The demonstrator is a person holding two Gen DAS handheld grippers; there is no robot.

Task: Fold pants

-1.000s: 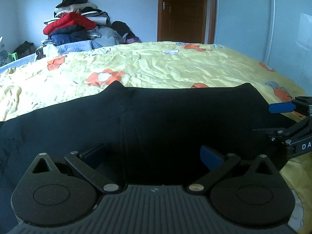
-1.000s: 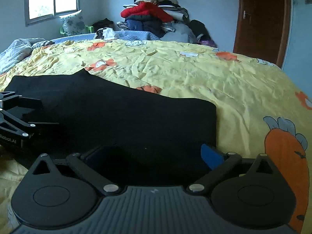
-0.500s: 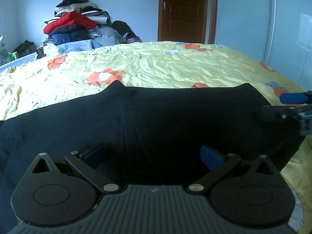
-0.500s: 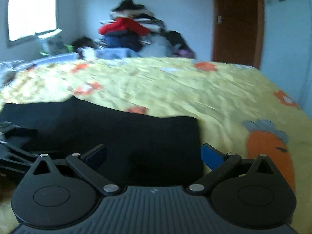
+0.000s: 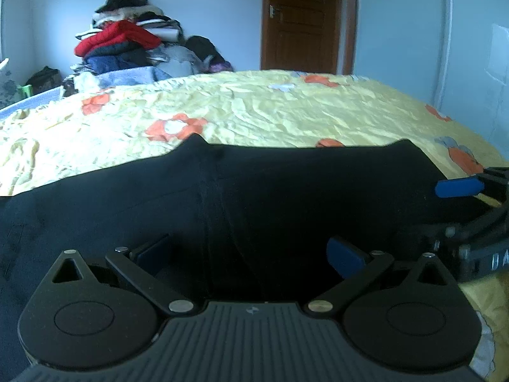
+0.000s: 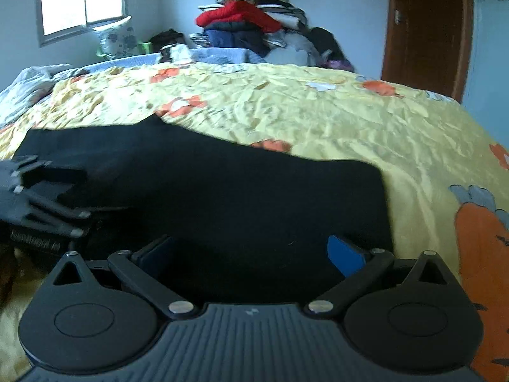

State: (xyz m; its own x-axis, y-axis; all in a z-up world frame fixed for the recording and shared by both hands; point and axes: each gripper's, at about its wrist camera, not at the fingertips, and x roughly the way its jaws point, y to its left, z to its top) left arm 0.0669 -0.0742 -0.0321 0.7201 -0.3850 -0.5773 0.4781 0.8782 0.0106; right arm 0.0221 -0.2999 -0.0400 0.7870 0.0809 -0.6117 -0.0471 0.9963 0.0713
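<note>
Yellow floral bedspread (image 5: pixel 286 111), heaped clothes (image 6: pixel 248 22) at 12 o'clock, flat black fabric pants (image 5: pixel 286 197) nearest, left tongs (image 5: pixel 251 254) and right tongs (image 6: pixel 251 254) spread wide over them, gripping nothing

Two low, close wrist views over shared black pants (image 5: pixel 270 197).

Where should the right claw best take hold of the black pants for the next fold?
Probably the near right corner of the black pants, coming low from the near side. The cloth lies flat on the yellow bedspread, its right edge straight and free; the open right claw already straddles it.
</note>
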